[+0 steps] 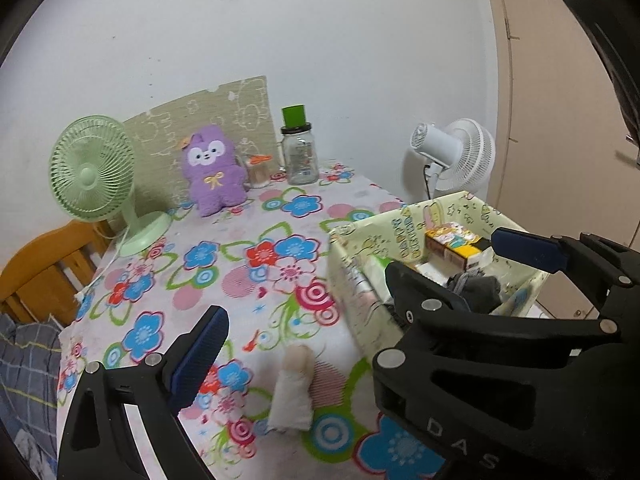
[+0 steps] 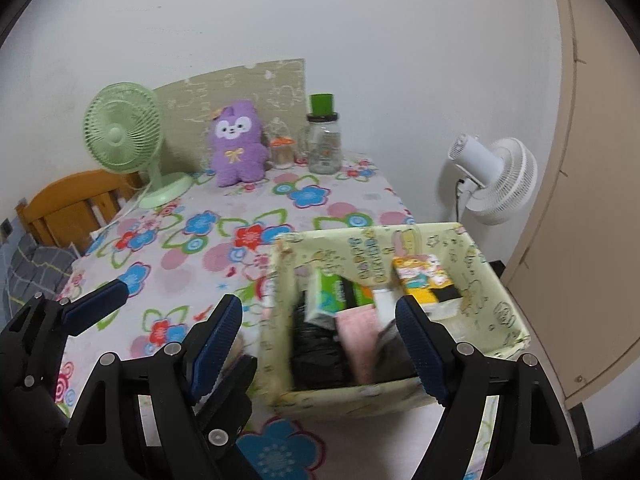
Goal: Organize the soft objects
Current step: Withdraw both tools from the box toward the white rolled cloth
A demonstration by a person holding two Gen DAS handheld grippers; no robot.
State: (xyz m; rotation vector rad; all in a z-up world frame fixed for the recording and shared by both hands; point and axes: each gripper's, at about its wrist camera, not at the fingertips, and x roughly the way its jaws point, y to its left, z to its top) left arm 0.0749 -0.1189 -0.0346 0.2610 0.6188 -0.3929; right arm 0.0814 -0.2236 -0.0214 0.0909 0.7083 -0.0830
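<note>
While both hands hover over the near end of the flowered tablecloth (image 1: pixel 280 216), neither tool holds anything. With its 2 blue-padded fingers spread wide apart, the left gripper (image 1: pixel 360 288) sits over bare cloth, nothing between the pads. Its fellow, the right gripper (image 2: pixel 320 340), also stands apart, its fingers straddling the near wall of the pale green fabric box (image 2: pixel 496 312) without pressing on it. That box sits at the table's right side, already stuffed with a pink cloth (image 2: pixel 358 336), a dark bundle (image 2: pixel 316 356), a green packet (image 2: pixel 332 296) and a yellow carton (image 2: pixel 420 276). Out on the cloth, just left of the box, lies 1 small white sock (image 1: pixel 292 396), loose and touching neither tool. Far back against the wall stands a purple plush toy (image 1: pixel 212 172), between a green desk fan (image 1: pixel 92 172) and a glass jar (image 1: pixel 300 156) with a green lid.
</note>
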